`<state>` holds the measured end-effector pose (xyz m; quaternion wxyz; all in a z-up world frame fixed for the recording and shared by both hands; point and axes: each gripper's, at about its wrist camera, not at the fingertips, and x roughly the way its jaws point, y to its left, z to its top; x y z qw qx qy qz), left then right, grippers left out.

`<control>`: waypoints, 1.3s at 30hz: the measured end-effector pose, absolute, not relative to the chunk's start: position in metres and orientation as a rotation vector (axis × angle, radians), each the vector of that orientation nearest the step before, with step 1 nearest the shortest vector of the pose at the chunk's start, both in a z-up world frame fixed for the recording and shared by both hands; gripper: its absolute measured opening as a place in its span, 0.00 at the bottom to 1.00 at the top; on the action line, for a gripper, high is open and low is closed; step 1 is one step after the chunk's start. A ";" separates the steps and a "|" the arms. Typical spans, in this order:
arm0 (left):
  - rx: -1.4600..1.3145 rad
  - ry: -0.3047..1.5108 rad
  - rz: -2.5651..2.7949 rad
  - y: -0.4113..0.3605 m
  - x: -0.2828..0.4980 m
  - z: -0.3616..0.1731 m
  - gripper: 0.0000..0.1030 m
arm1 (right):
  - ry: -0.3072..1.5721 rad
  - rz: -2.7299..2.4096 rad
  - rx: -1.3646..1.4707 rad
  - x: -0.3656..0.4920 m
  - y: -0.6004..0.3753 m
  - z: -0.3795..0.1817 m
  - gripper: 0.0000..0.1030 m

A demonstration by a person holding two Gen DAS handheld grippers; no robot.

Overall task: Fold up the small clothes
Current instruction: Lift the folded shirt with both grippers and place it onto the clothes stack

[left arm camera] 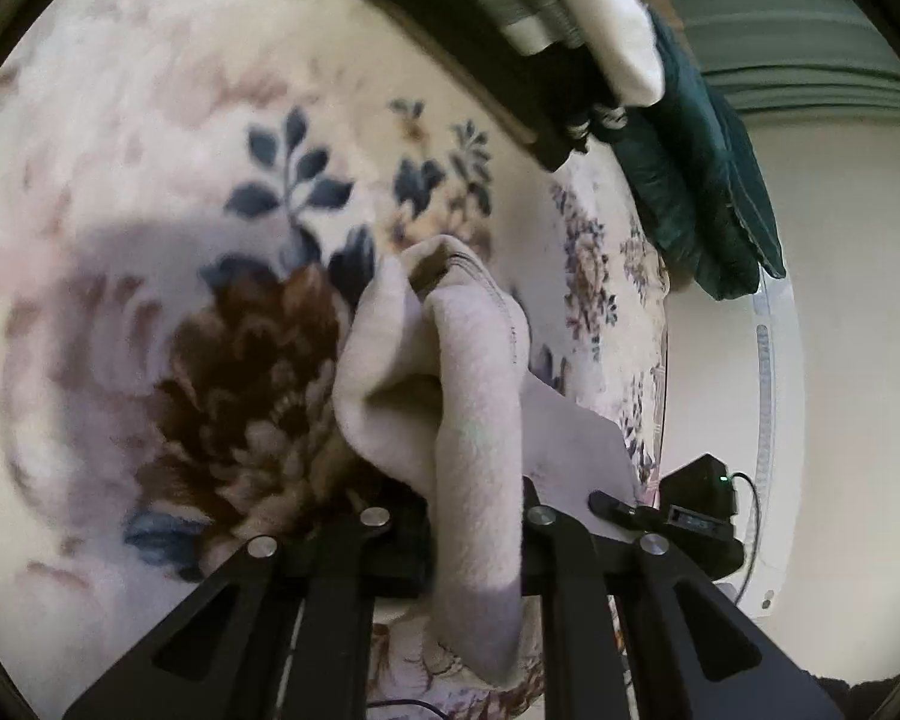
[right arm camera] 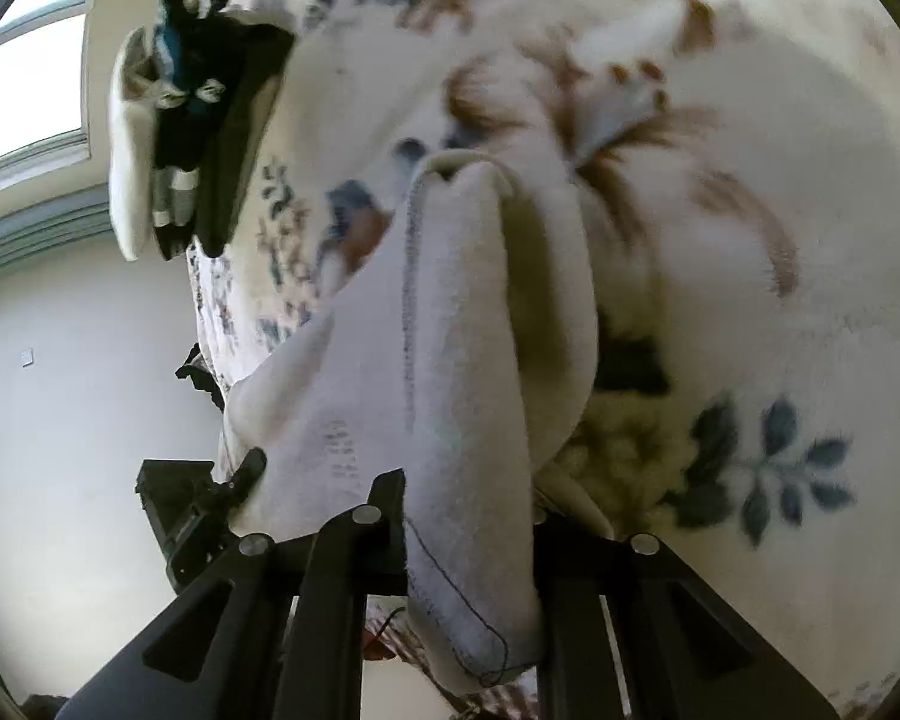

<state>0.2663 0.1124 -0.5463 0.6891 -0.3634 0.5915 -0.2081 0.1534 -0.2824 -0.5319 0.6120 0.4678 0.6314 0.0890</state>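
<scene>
A small cream fleece garment (left arm camera: 468,396) hangs bunched over the floral blanket (left arm camera: 150,180). My left gripper (left arm camera: 477,516) is shut on one edge of it; cloth drapes down between the fingers. In the right wrist view the same garment (right arm camera: 450,360), with dark stitching along its hem, is clamped in my right gripper (right arm camera: 468,516). Each wrist view shows the other gripper at the garment's far edge: the right gripper (left arm camera: 618,504) and the left gripper (right arm camera: 252,468). The garment is lifted, folds sagging between the two grips.
A stack of folded clothes (left arm camera: 540,30), black, striped grey, cream and teal, lies at the bed's far edge; it also shows in the right wrist view (right arm camera: 180,138). The floral blanket (right arm camera: 750,240) covers the bed. A pale wall (left arm camera: 840,300) lies beyond the edge.
</scene>
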 end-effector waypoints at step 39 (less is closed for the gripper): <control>-0.450 1.153 -0.280 0.179 0.633 -0.414 0.17 | 1.315 0.275 0.675 0.604 -0.178 -0.384 0.12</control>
